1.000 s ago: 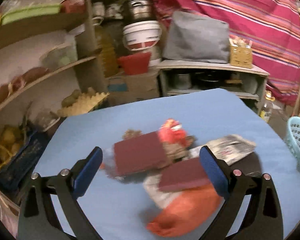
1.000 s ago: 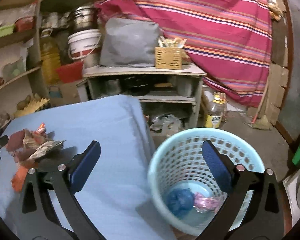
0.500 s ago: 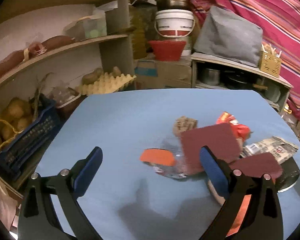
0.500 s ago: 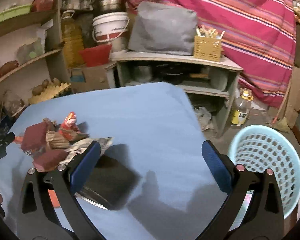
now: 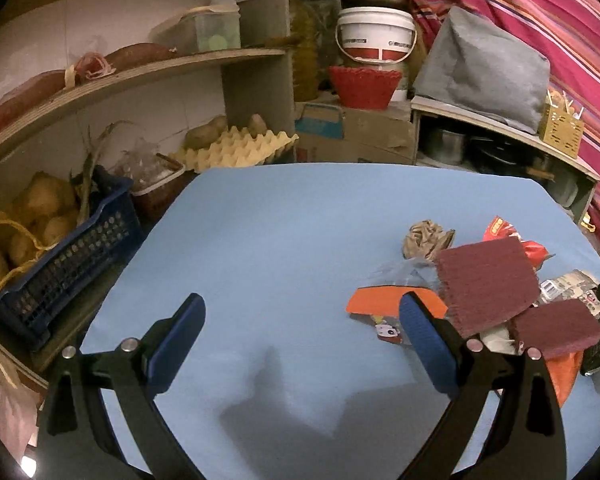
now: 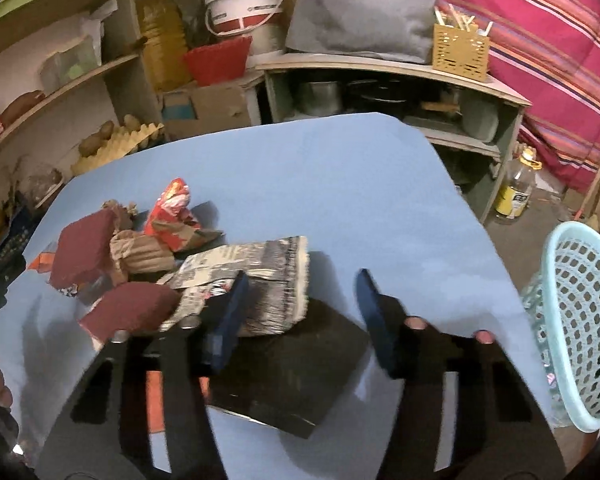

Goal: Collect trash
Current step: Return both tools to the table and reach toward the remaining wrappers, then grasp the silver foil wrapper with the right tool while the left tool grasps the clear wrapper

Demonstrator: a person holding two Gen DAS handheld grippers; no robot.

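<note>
A trash pile lies on the blue table (image 5: 284,248): two maroon scouring pads (image 5: 486,280), an orange wrapper (image 5: 380,299), a crumpled brown paper ball (image 5: 426,237), a red snack wrapper (image 6: 171,216), a grey printed packet (image 6: 260,268) and a black flat piece (image 6: 296,372). My left gripper (image 5: 300,332) is open and empty, left of the pile. My right gripper (image 6: 300,308) is open and empty above the black piece, its left finger beside the grey packet. A light blue trash basket (image 6: 580,312) stands to the right, off the table.
Wooden shelves on the left hold an egg tray (image 5: 236,148), potatoes in a blue crate (image 5: 60,248) and containers. Behind are a white bucket (image 5: 374,36), red bowl (image 5: 364,86), a low shelf with pots (image 6: 400,92) and an oil bottle (image 6: 518,192) on the floor.
My left gripper has swung left, off the pile, over bare table. My right gripper has moved from above the basket back over the table to the pile.
</note>
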